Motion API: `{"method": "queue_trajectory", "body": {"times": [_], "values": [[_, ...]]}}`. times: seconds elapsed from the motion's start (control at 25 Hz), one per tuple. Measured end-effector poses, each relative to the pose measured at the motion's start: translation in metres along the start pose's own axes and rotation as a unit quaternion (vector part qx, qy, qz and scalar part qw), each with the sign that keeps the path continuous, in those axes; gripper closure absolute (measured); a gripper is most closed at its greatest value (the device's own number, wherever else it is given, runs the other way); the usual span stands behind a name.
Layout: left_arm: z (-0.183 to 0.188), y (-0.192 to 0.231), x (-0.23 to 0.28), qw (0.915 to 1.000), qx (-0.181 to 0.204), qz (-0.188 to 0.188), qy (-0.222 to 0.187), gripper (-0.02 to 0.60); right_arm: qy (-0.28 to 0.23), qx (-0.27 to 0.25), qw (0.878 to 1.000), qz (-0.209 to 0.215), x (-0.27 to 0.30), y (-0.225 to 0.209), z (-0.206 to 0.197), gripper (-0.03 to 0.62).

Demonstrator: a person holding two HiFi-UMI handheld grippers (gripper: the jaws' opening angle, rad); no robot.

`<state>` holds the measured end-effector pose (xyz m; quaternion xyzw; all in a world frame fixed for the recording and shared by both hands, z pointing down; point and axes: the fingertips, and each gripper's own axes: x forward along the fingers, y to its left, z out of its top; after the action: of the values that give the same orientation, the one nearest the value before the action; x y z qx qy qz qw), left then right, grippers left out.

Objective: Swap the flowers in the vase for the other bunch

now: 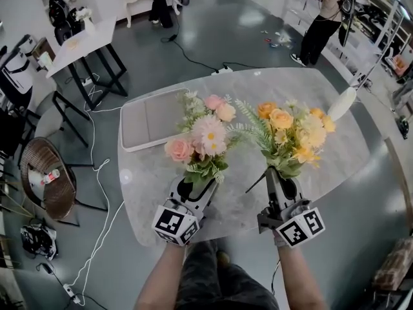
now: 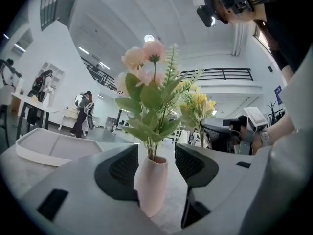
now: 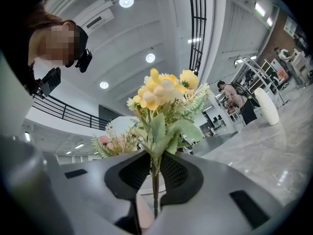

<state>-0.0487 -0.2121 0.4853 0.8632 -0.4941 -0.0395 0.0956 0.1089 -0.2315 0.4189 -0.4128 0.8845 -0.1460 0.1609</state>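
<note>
A pink vase [image 2: 151, 182] stands on the marble table [image 1: 335, 163] with the pink bunch [image 1: 203, 137] in it. My left gripper [image 1: 195, 185] lies level around the vase, jaws wide apart. In the left gripper view [image 2: 156, 165] a gap shows between the vase and the right pad [image 2: 190, 163]. My right gripper [image 1: 275, 174] is beside it on the right, shut on the thin stem [image 3: 155, 190] of the yellow and orange bunch [image 1: 290, 131], which it holds upright above the table. The yellow bunch [image 2: 198, 104] also shows behind the vase.
A white rectangular tray [image 1: 151, 118] lies at the table's far left. A white oval object [image 1: 341, 103] rests near the far right edge. A wicker chair [image 1: 48, 176] and cables are on the floor to the left. People stand far off.
</note>
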Motion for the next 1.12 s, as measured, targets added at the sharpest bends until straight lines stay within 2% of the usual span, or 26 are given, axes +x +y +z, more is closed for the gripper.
{"method": "queue_trajectory", "body": {"times": [0.28, 0.6, 0.76, 0.88, 1.12], "values": [[-0.009, 0.005, -0.011, 0.9999, -0.005, 0.007, 0.007, 0.356, -0.007, -0.019, 1.000, -0.023, -0.001, -0.003, 0.000, 0.525], [-0.014, 0.012, -0.027, 0.9990, -0.035, 0.028, 0.003, 0.363, -0.013, -0.022, 0.999, -0.023, -0.004, -0.001, 0.008, 0.525], [-0.009, 0.013, -0.036, 0.9982, -0.046, 0.038, -0.007, 0.485, -0.012, -0.022, 0.999, -0.020, -0.007, 0.004, 0.010, 0.525], [-0.005, 0.008, -0.041, 0.9982, -0.046, 0.037, -0.009, 0.545, -0.012, -0.022, 1.000, -0.019, -0.010, 0.008, 0.013, 0.525], [0.004, 0.004, -0.047, 0.9981, -0.045, 0.040, -0.014, 0.568, -0.013, -0.023, 1.000, -0.011, -0.011, 0.017, 0.018, 0.525]]}}
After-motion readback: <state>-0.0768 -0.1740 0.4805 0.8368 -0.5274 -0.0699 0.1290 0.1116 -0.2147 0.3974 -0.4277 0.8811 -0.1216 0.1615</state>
